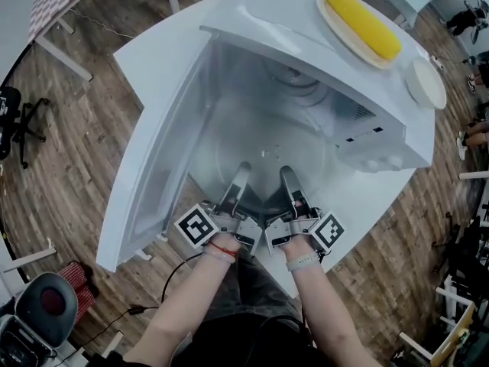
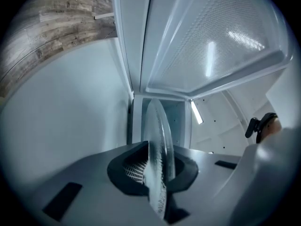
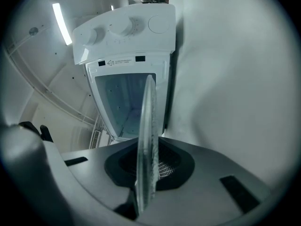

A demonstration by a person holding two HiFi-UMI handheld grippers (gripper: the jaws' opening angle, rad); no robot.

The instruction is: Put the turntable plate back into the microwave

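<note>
At the bottom of the head view, two bare forearms are seen reaching forward, a red band [image 1: 223,248] on the left wrist and a grey one [image 1: 302,263] on the right. The left gripper [image 1: 241,168] and the right gripper [image 1: 288,172] are held side by side, near each other but apart, each with its marker cube at the outer side. Both are clamped on the near rim of the glass plate [image 1: 263,153], at about 6 o'clock on its circle. In the left gripper view the left gripper [image 2: 157,173] is shown with its jaws closed on the plate [image 2: 159,135], which is seen edge-on between the dark pads. The same hold is shown in the right gripper view, where the right gripper [image 3: 148,166] pinches the thin rim of the plate [image 3: 146,126].

The plate is held roughly level inside the open mouth of the white microwave [image 1: 306,48]; whether it touches the cavity floor cannot be told. The door [image 1: 164,151] is swung wide open toward 9 o'clock. The knobs [image 3: 123,27] are seen beyond the plate in the right gripper view.

Farther off, at 1 o'clock on the microwave's top, a yellow corn cob [image 1: 363,23] is laid on a dish [image 1: 330,17], and a small white bowl [image 1: 425,82] is set at 2 o'clock. A wooden floor [image 1: 69,167] is seen around.
</note>
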